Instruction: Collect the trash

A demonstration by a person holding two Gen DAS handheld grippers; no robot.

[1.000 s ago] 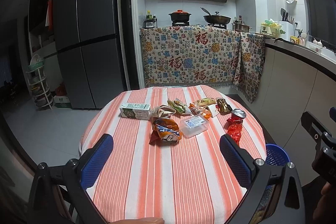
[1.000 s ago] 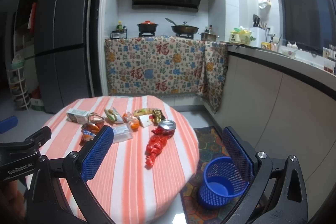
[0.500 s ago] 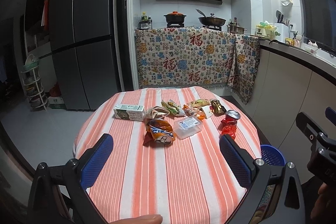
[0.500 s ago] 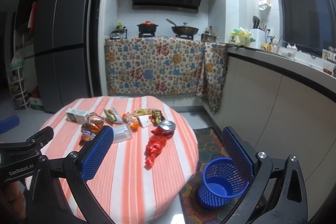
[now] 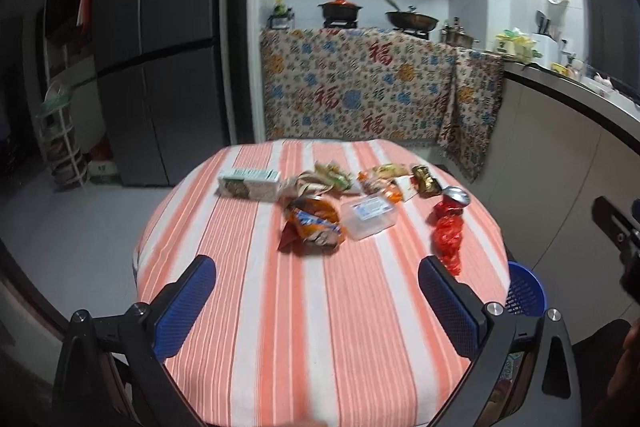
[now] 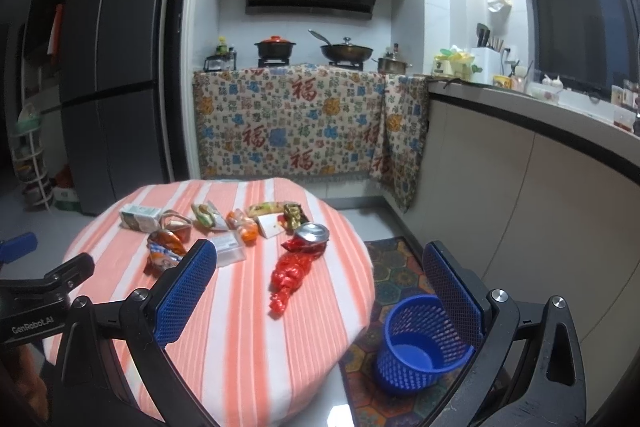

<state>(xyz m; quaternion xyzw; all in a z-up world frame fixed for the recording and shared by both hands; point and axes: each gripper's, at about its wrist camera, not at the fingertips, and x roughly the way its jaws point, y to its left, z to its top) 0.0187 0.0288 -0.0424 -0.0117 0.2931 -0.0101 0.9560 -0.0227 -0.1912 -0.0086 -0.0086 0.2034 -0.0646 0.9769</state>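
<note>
Left gripper (image 5: 316, 301) has seemingly tilted down; right gripper (image 6: 320, 293) unchanged; both fingers wide, empty.

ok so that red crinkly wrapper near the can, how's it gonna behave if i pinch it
The red wrapper looks twisted and crumpled, so probably light and floppy, likely to dangle. One end seems to touch the crushed can, which might get nudged.

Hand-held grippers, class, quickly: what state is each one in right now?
Left hand-held gripper: open, holding nothing.
Right hand-held gripper: open, holding nothing.
</note>
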